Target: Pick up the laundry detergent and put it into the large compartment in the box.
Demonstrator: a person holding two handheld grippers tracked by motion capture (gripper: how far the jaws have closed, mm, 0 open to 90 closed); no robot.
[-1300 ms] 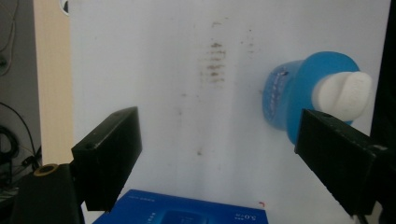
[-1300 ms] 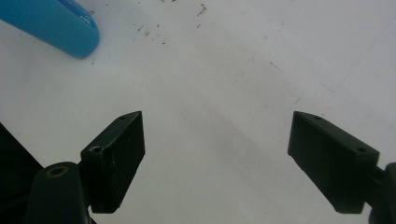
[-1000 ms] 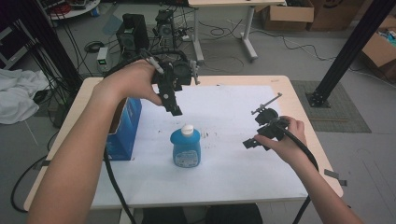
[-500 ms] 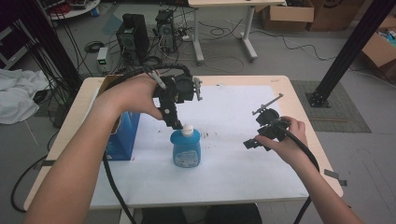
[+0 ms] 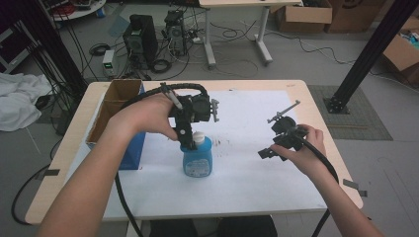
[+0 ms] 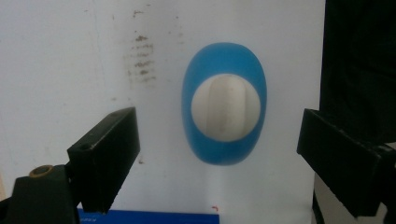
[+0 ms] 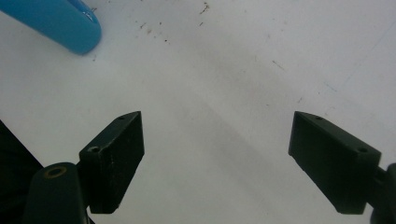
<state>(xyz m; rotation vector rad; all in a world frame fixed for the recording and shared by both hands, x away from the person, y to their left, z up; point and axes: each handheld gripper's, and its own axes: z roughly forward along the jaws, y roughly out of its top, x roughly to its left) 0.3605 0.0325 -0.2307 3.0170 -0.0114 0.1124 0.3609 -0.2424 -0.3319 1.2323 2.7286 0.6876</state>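
The left gripper (image 6: 219, 154) is held spread wide directly above the blue bottle (image 6: 224, 116), whose white cap (image 6: 226, 107) is framed between the jaws, untouched. The right gripper (image 7: 217, 163) is likewise kept released over the surface (image 7: 233, 70), well apart from the bottle.

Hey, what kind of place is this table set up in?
Most likely a lab or workshop, not a home. Computer towers and loose cables sit on the floor behind the table, cardboard boxes are stacked by the wall, and a black metal frame post stands beside it.
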